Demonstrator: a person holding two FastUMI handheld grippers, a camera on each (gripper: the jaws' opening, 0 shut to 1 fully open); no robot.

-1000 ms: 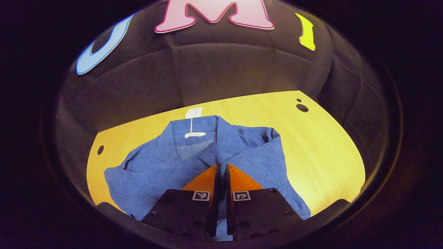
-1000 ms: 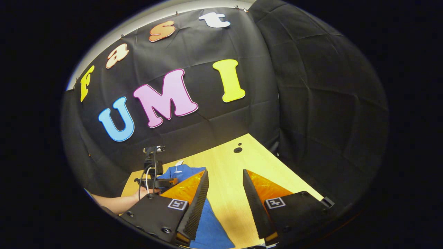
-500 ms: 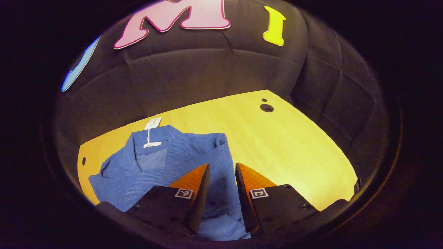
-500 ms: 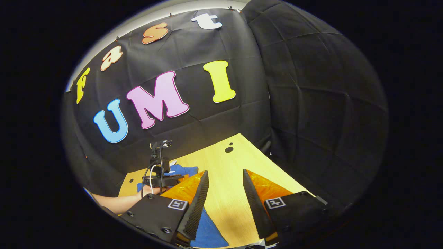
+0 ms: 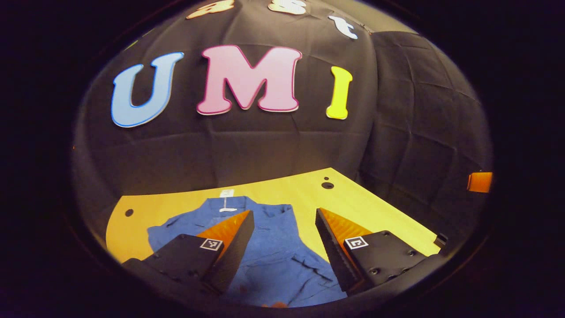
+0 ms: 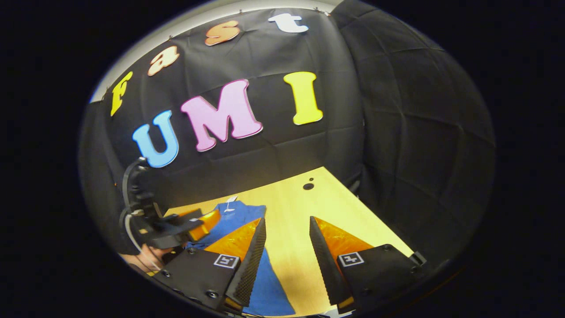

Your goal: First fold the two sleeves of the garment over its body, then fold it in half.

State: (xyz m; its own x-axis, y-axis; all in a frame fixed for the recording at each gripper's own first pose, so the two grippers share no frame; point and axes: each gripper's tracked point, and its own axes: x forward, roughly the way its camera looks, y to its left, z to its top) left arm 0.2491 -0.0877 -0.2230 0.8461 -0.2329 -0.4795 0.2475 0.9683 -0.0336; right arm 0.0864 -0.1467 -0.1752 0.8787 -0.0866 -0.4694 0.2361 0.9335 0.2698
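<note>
A blue collared garment (image 5: 273,265) lies on the yellow wooden table (image 5: 366,207), its collar and white tag (image 5: 226,193) at the far side. Folded cloth lies creased over its body near the front. My left gripper (image 5: 284,212) hangs open above the garment with nothing between its fingers. In the right gripper view the garment (image 6: 236,216) is at the left. There the left gripper (image 6: 201,221) floats over it, held by a hand (image 6: 141,260). My right gripper (image 6: 287,219) stands open over the table by the garment's right edge, holding nothing.
Dark round holes mark the table: one at the far right corner (image 5: 327,185) and one at the far left (image 5: 128,212). Bare tabletop (image 6: 309,203) stretches to the right of the garment. Black cloth walls close in behind and to the right.
The left gripper was shut on a fold of blue cloth, then opened, let it drop onto the body, and rose and tilted up. The right gripper stayed open and barely moved.
</note>
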